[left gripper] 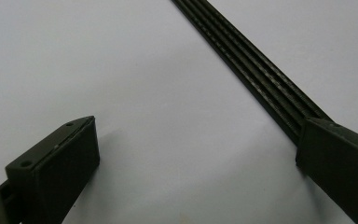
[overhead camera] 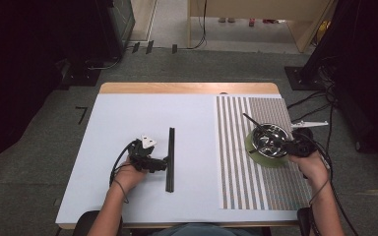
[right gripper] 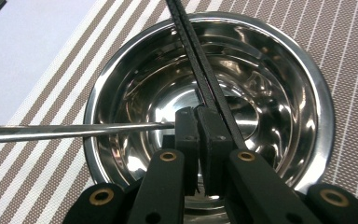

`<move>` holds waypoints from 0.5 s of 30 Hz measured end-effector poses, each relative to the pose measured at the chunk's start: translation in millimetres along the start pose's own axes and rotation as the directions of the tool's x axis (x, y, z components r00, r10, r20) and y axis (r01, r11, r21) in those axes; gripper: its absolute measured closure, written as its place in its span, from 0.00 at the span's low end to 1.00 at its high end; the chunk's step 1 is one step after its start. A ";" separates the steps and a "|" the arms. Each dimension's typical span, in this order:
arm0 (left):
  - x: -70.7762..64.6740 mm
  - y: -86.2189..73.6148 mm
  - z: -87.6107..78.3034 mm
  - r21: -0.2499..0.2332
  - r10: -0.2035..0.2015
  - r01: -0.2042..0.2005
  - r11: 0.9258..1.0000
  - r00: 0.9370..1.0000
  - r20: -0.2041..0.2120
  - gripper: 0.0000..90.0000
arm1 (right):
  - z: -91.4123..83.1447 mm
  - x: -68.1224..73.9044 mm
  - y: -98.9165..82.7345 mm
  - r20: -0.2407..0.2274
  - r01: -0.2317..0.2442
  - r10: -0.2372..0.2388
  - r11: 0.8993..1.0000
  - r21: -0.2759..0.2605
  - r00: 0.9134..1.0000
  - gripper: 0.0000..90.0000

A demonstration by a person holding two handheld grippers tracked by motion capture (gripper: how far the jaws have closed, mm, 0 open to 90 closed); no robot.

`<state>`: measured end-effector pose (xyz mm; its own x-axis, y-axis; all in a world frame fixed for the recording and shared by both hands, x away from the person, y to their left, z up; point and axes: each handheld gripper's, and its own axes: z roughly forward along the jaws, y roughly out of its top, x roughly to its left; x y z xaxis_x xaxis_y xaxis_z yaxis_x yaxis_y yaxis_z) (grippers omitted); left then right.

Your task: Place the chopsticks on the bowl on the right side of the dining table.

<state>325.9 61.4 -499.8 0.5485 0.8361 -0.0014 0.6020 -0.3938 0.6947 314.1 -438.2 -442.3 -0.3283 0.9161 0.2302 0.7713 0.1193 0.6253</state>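
A long black ribbed strip point(overhead camera: 170, 157) lies on the white table top point(overhead camera: 118, 123). My left gripper point(overhead camera: 160, 164) rests beside its middle, open. In the left gripper view the ribbed strip point(left gripper: 247, 65) runs down from the top and passes under the right-hand jaw, while the left gripper point(left gripper: 196, 158) has only bare table in its gap. My right gripper point(overhead camera: 284, 145) hangs over a shiny steel bowl point(overhead camera: 269, 138) on the striped mat. There the right gripper point(right gripper: 199, 126) is shut on a thin black stick point(right gripper: 196, 46) that slants up across the steel bowl point(right gripper: 279, 93).
A brown and white striped placemat point(overhead camera: 236, 162) covers the right part of the table. A thin silver rod point(right gripper: 74, 131) crosses the bowl's left rim toward the jaws. The bowl sits on a green base point(overhead camera: 256, 155). Cables and dark stands crowd the floor at the right.
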 end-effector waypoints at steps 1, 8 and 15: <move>0.0 0.0 0.0 0.000 0.000 0.000 1.000 1.000 0.000 0.00 | -0.3 -0.6 -0.1 0.002 -0.001 0.001 1.000 -0.002 1.000 0.97; 0.1 0.2 0.0 0.002 0.001 -0.001 1.000 1.000 0.000 0.00 | -0.3 -6.2 0.5 0.023 -0.003 0.003 1.000 -0.025 1.000 0.94; 0.1 0.1 0.0 0.001 0.002 -0.002 1.000 1.000 0.000 0.00 | -3.2 -3.3 1.4 0.010 0.008 -0.008 0.999 -0.038 1.000 0.88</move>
<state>326.1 61.5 -499.7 0.5498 0.8353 -0.0004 0.6015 -0.3955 0.6941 314.5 -442.2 -439.8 -0.3285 0.9190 0.2179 0.7473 0.1118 0.6550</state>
